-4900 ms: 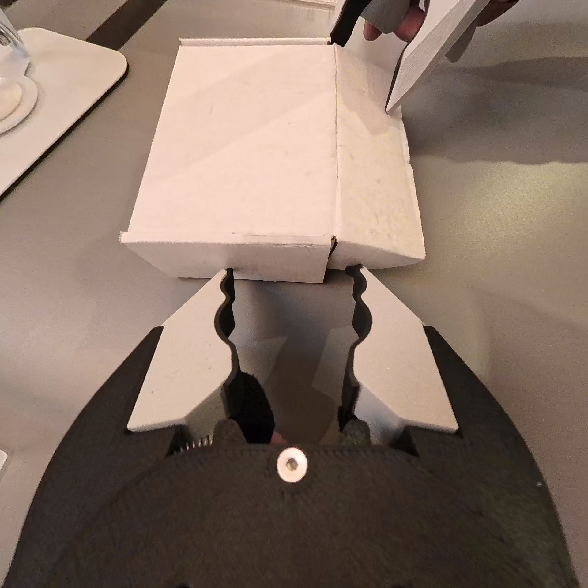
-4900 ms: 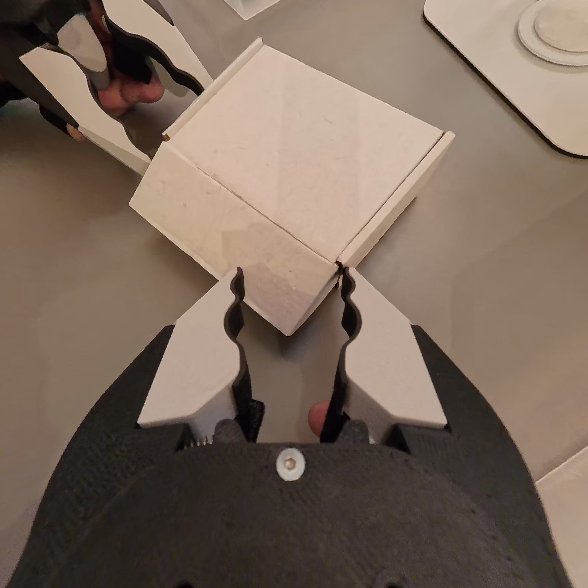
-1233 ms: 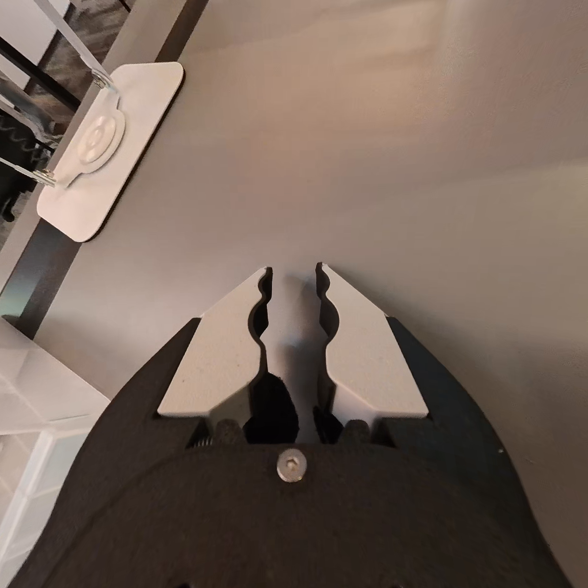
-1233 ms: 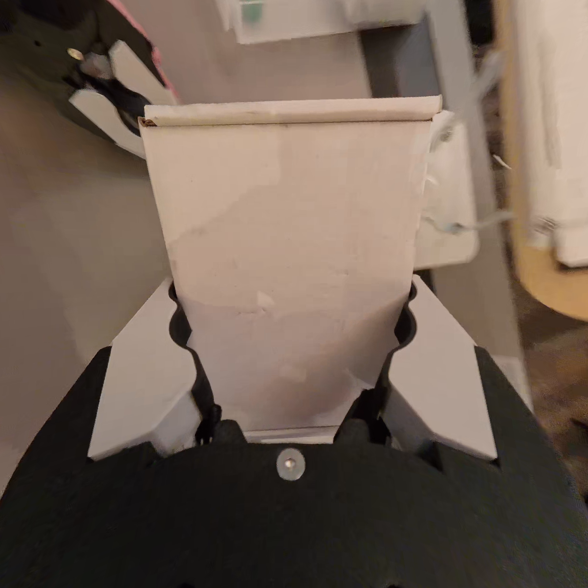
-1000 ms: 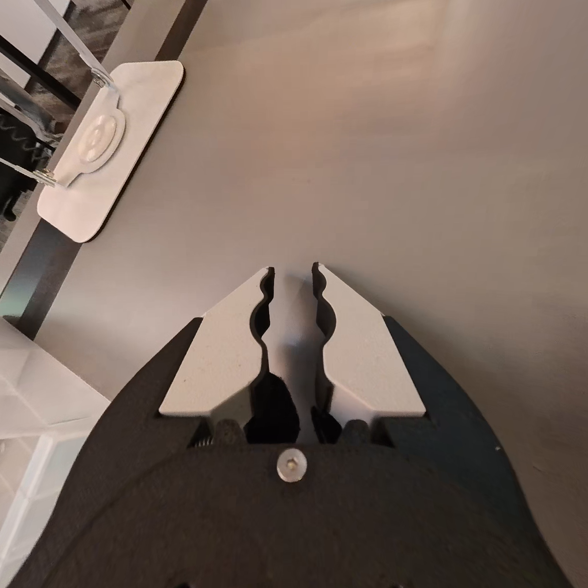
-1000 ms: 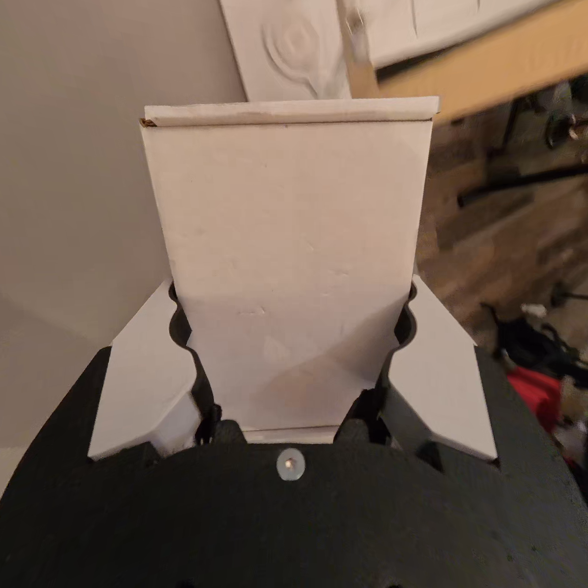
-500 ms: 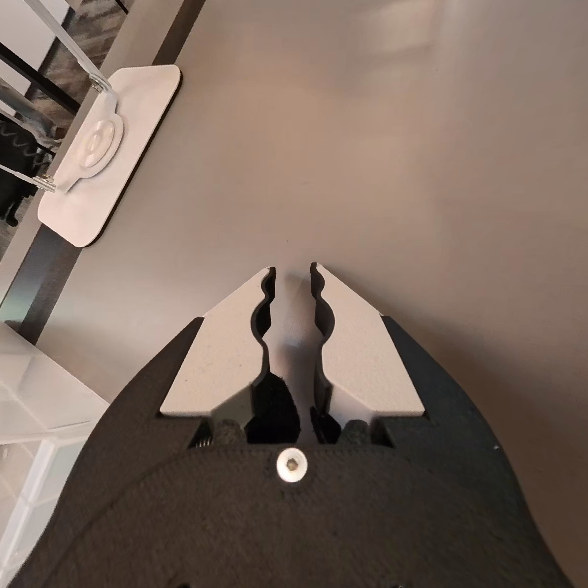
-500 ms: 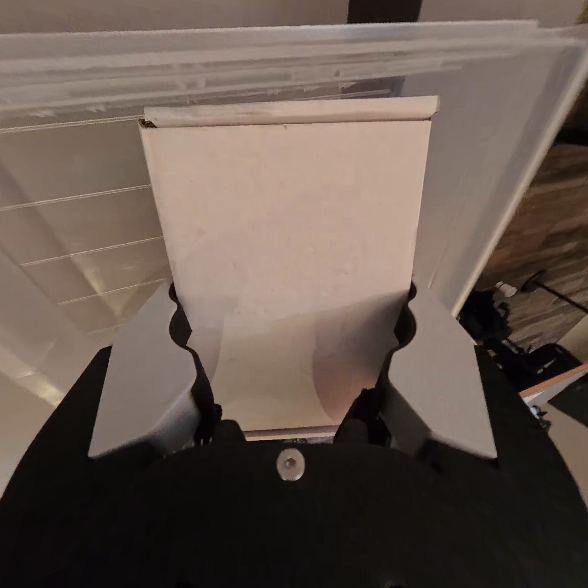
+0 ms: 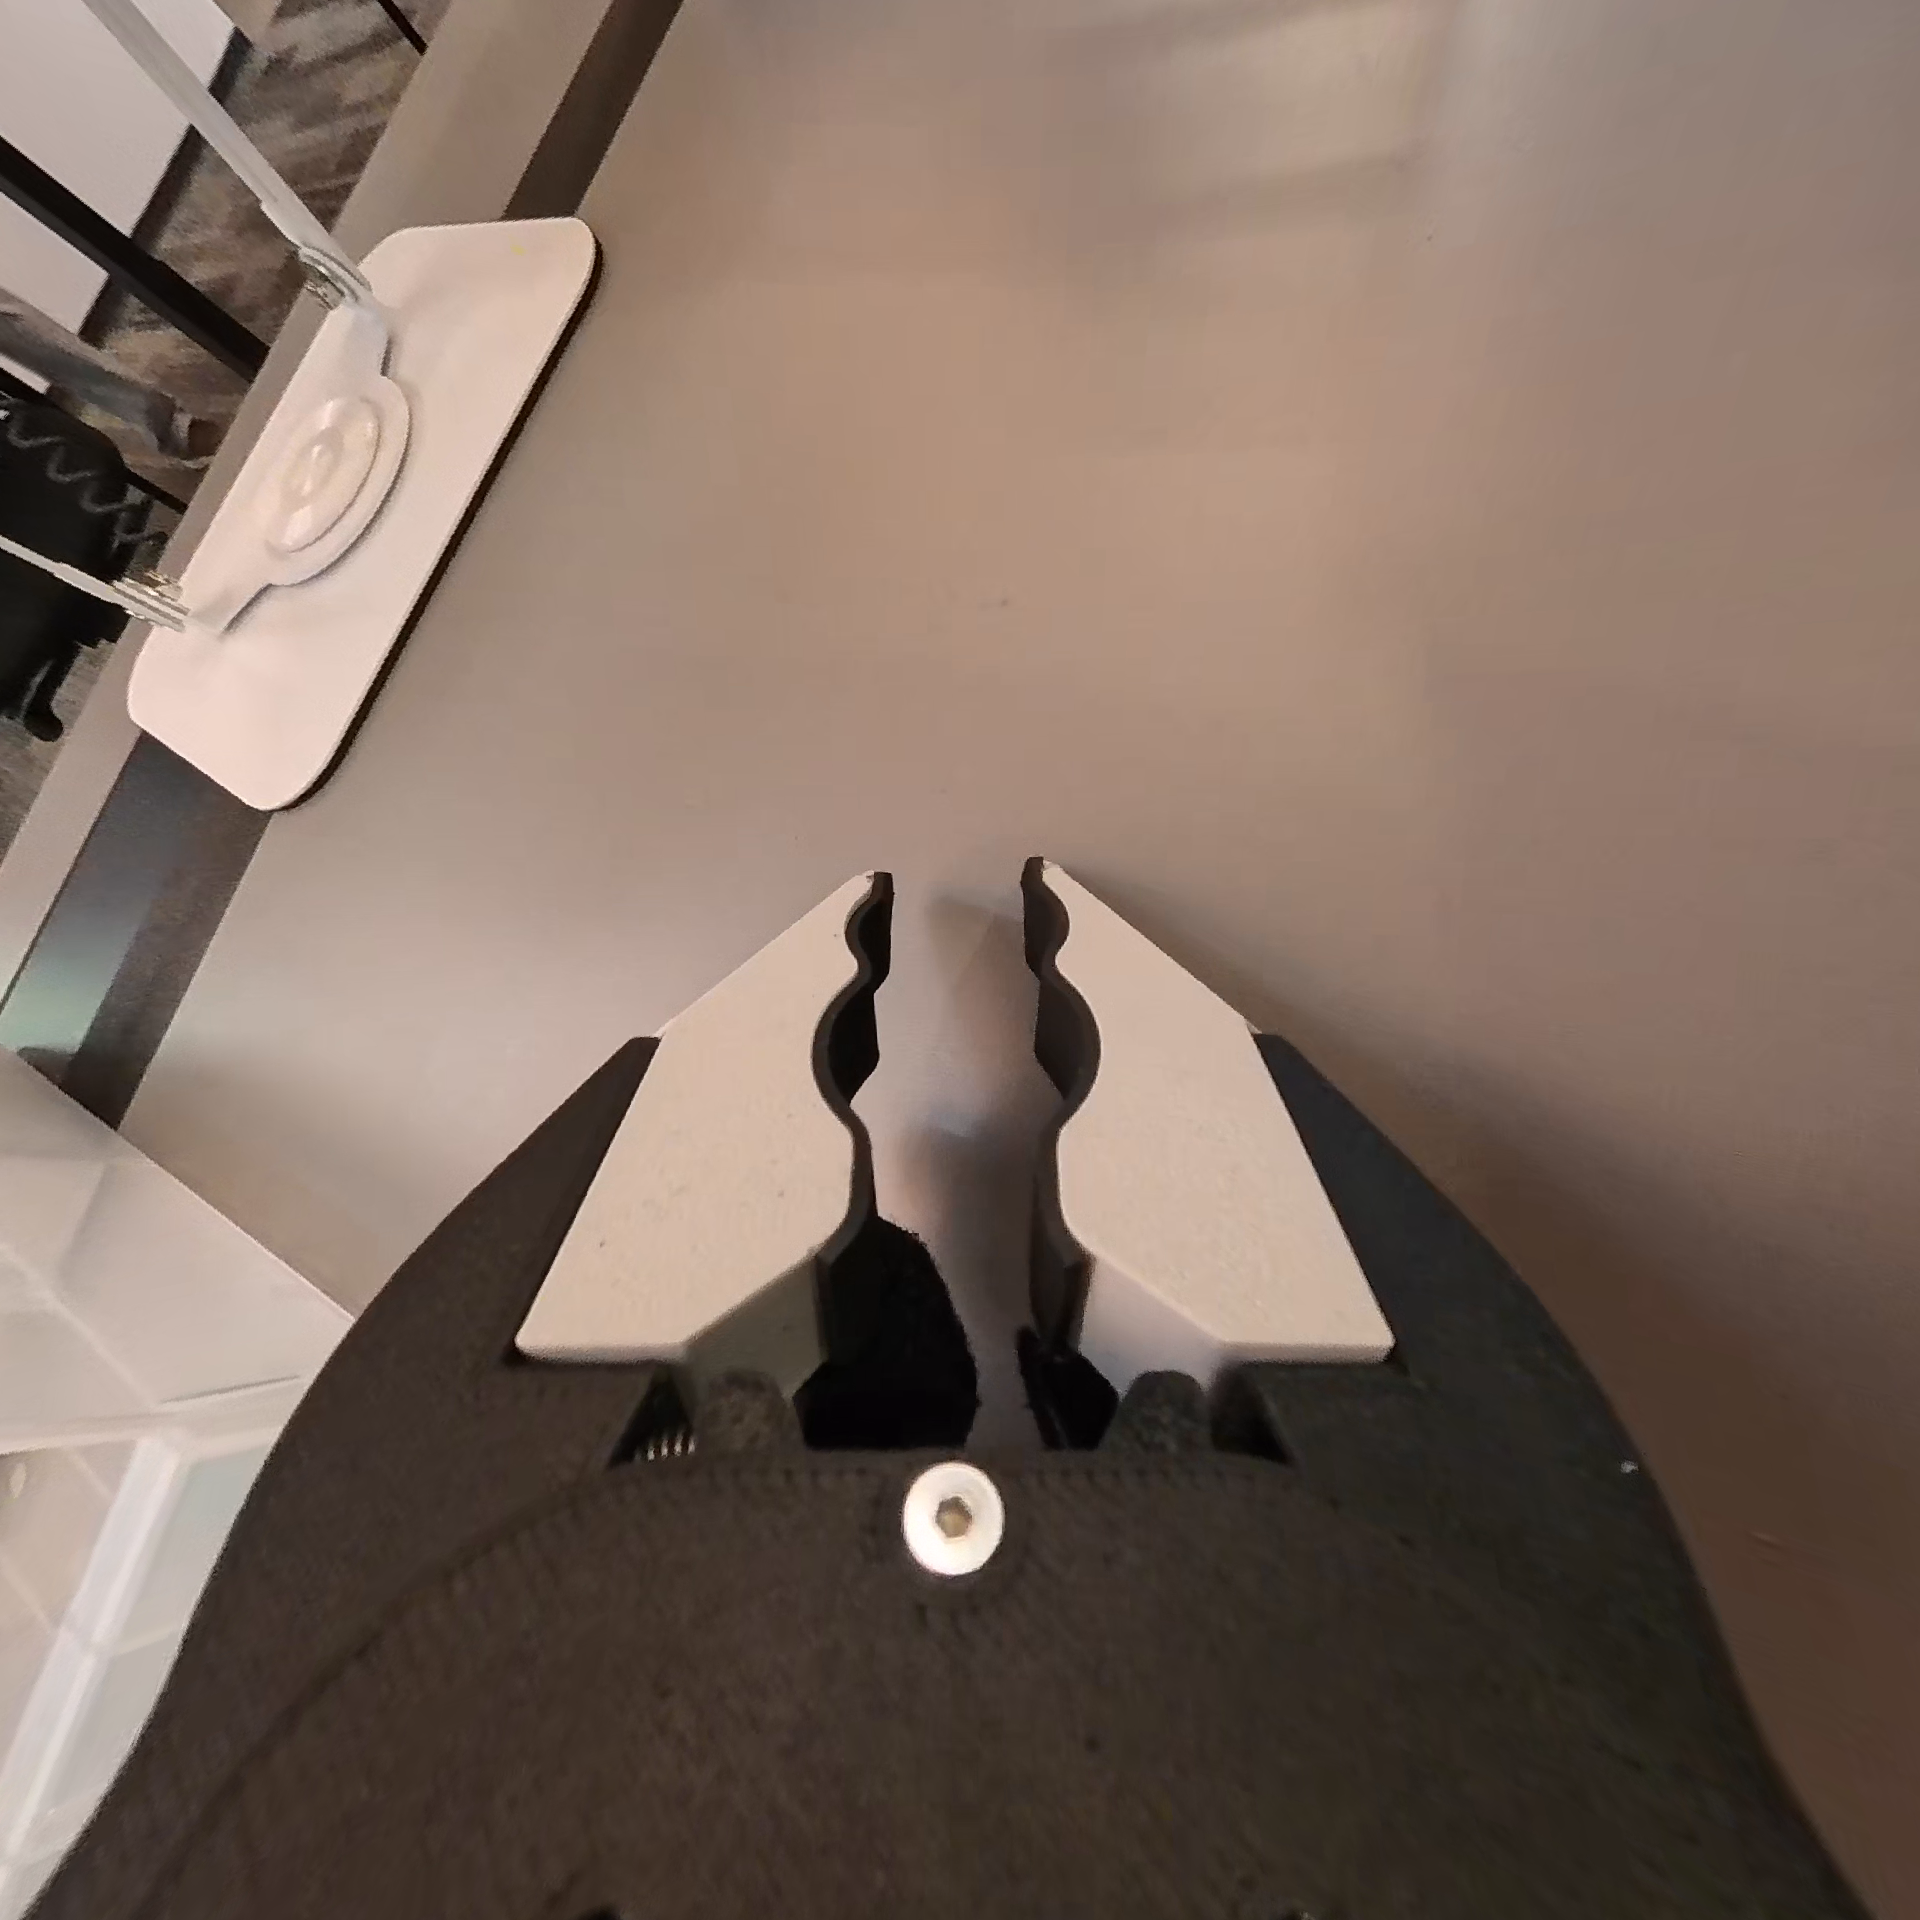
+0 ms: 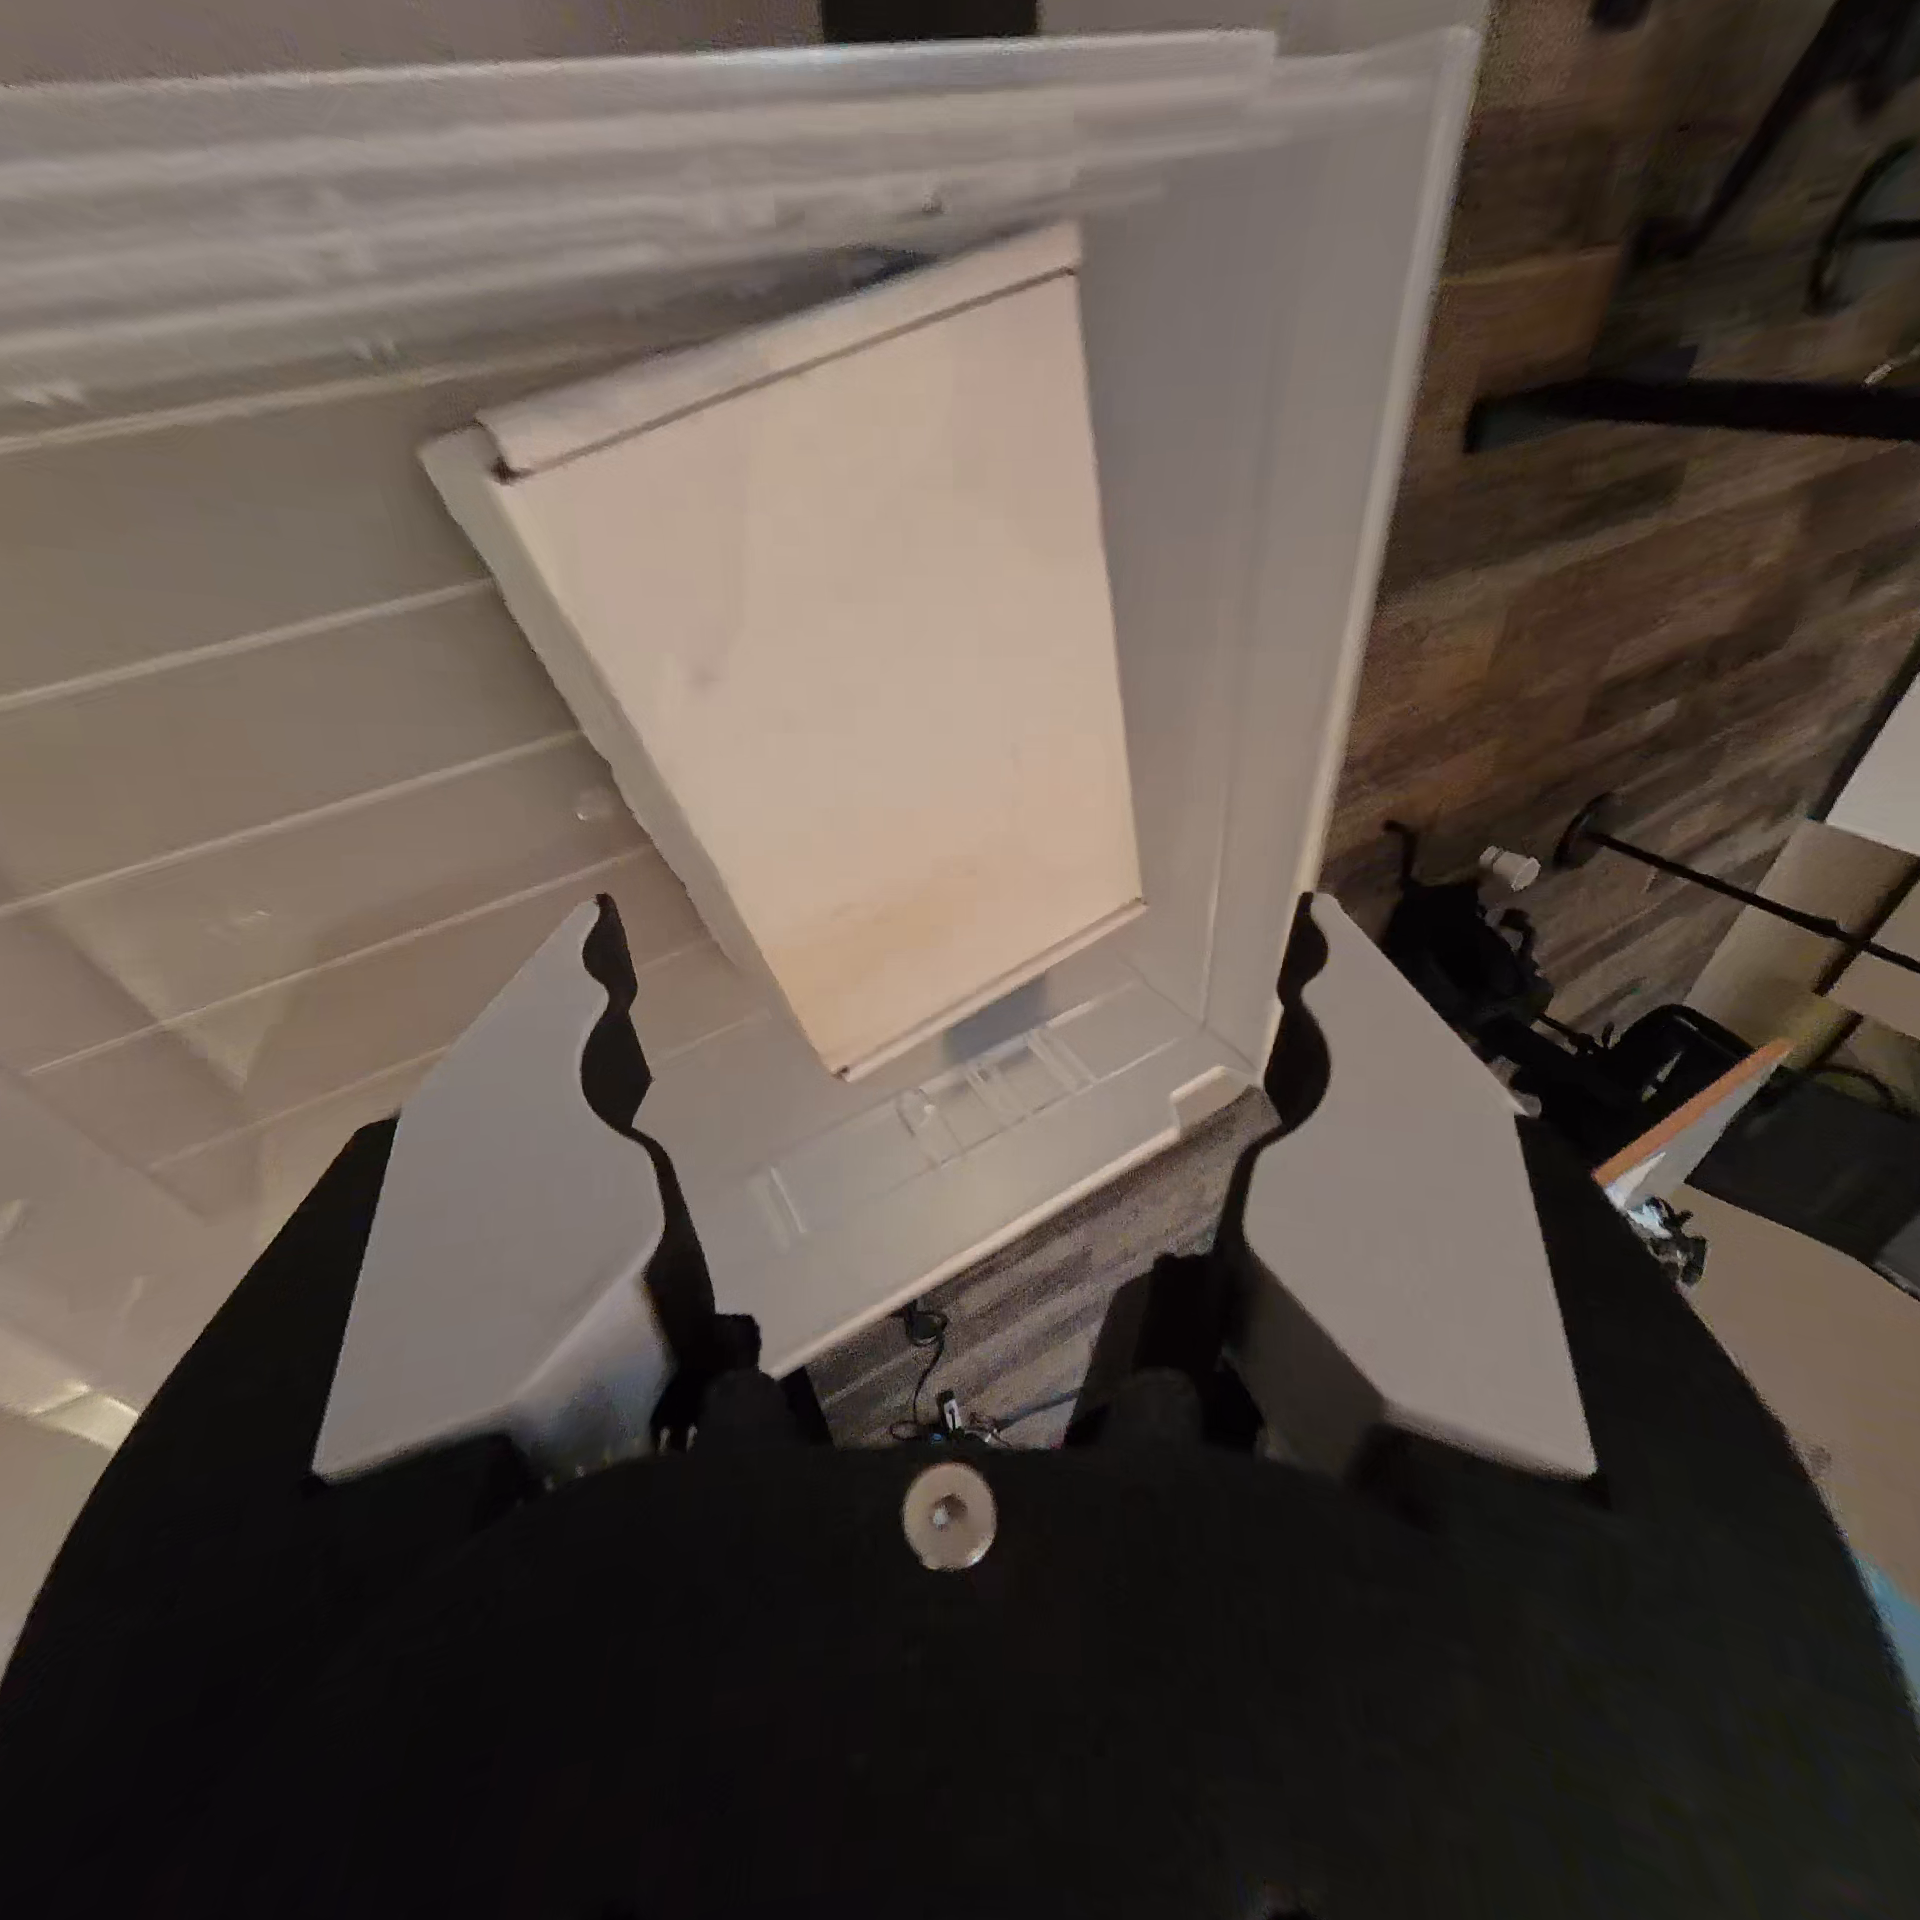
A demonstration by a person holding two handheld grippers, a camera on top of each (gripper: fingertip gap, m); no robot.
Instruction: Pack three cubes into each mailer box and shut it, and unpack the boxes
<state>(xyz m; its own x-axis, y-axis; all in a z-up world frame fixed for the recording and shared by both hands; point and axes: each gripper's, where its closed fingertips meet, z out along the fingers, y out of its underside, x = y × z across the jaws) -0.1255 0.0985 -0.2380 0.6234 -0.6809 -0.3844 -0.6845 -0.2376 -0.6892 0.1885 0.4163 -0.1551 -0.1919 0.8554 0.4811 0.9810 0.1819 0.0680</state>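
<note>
Grey table [image 9: 1143,468] — one white mat [image 9: 353,499] near its left edge.

R gripper [image 10: 951,914] jaws wide, mailer box [image 10: 831,665] inside clear bin [image 10: 1340,520]

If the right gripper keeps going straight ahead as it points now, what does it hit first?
Most likely the white mailer box, lying in the clear plastic bin straight ahead of the open right gripper. Depth is hard to judge.
</note>
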